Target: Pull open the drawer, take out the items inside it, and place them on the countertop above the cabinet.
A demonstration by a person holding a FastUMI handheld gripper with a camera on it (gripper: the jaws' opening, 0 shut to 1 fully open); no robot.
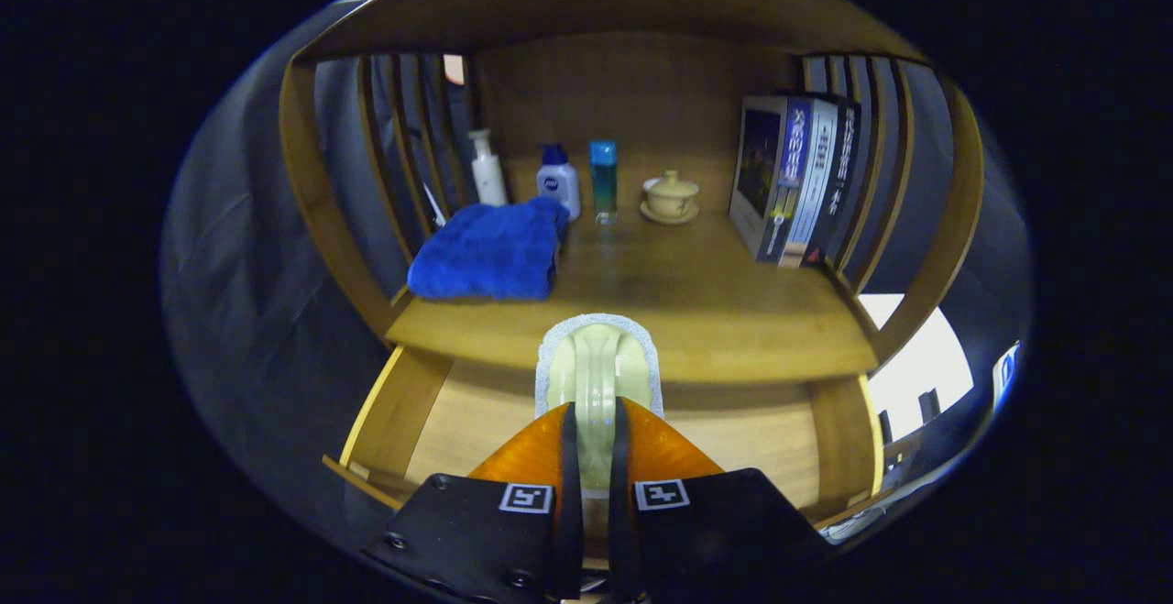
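Note:
My gripper (pixel 594 421) is shut on a pale green brush-like item (pixel 597 367) with a white fuzzy rim. The item sticks up between my orange fingers (pixel 524 459), held on edge. Beneath it lies the open wooden drawer (pixel 394 411), pulled out toward me, its light wood floor showing on both sides of the fingers. Just beyond the item is the front edge of the cabinet's countertop (pixel 696 311), a brown wooden surface. The item hangs above the drawer, level with that front edge.
On the countertop a folded blue towel (pixel 490 251) lies at the left. Behind it stand a white pump bottle (pixel 487 169), a white-and-blue bottle (pixel 559 181) and a teal bottle (pixel 603 180). A lidded cream cup on a saucer (pixel 671 196) and upright books (pixel 795 182) stand to the right.

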